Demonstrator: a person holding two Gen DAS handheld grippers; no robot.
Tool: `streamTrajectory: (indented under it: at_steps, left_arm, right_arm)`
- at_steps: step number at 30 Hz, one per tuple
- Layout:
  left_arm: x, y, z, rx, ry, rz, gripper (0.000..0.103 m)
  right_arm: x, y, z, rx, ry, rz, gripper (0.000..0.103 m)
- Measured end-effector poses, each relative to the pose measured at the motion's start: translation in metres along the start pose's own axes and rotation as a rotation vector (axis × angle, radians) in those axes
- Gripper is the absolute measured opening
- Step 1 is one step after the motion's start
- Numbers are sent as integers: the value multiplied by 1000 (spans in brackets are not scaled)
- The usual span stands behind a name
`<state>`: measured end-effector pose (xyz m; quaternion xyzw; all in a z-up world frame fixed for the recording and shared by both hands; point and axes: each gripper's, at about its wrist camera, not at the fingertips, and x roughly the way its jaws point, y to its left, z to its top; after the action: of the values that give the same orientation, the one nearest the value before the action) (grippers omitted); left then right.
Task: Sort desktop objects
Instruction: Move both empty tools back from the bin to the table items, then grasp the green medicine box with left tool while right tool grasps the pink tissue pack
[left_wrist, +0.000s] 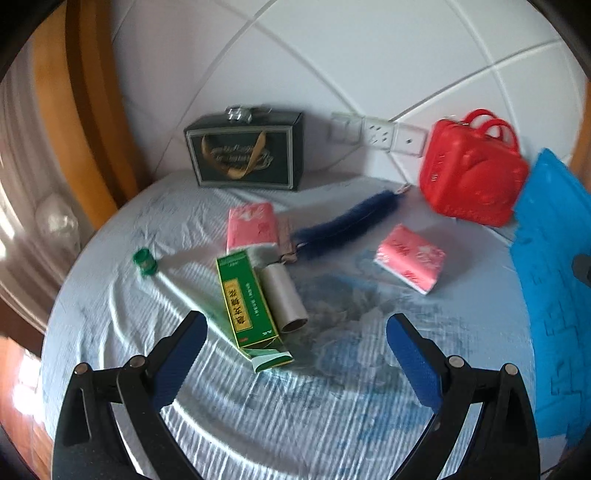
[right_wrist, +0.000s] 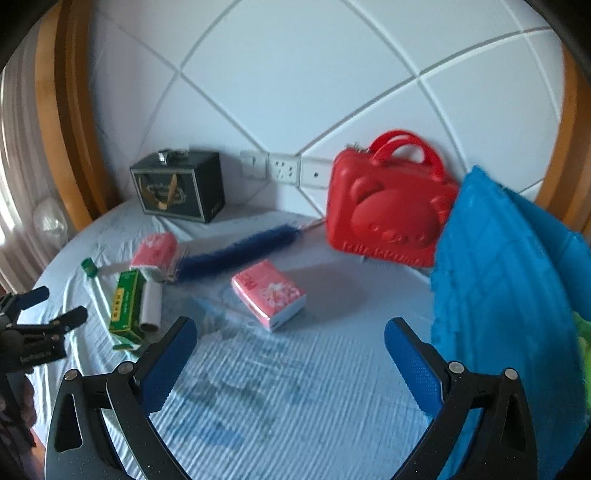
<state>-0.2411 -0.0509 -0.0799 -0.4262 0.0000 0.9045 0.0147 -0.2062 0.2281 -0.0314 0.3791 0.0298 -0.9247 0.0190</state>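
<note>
On a round table with a pale blue cloth (left_wrist: 258, 406) lie a green carton (left_wrist: 245, 299), a grey cardboard tube (left_wrist: 282, 295), a green-capped tube (left_wrist: 146, 261), two pink tissue packs (left_wrist: 251, 225) (left_wrist: 410, 258) and a dark blue duster (left_wrist: 347, 221). My left gripper (left_wrist: 295, 332) is open and empty, just short of the carton. My right gripper (right_wrist: 290, 339) is open and empty, near the right tissue pack (right_wrist: 269, 293). The left gripper (right_wrist: 55, 306) also shows at the left of the right wrist view.
A dark gift box (left_wrist: 245, 151) and a red bear-faced case (left_wrist: 472, 170) stand at the back by the tiled wall. A blue textured mat (left_wrist: 554, 295) stands at the right edge. Wall sockets (left_wrist: 376, 133) sit behind. A wooden frame (left_wrist: 85, 110) curves at the left.
</note>
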Motion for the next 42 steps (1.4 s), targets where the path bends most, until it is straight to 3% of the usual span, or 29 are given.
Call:
streamTrajectory:
  at_steps: [12,21,34,42]
  left_arm:
    - [104,53,-4,-128,185,77,99]
    - [164,60,-2,-136,274,110,99]
    - [220,85,16,-207,392,138,99]
    - [245,95,12,-233,463,115,99]
  right_arm:
    - [119,-10,2,-14,182,18,103]
    - [193,-15,-4,-6,302,43,103]
    - [271,8,23,-136,423,121,103]
    - [306,21,23,-216,483,151,103]
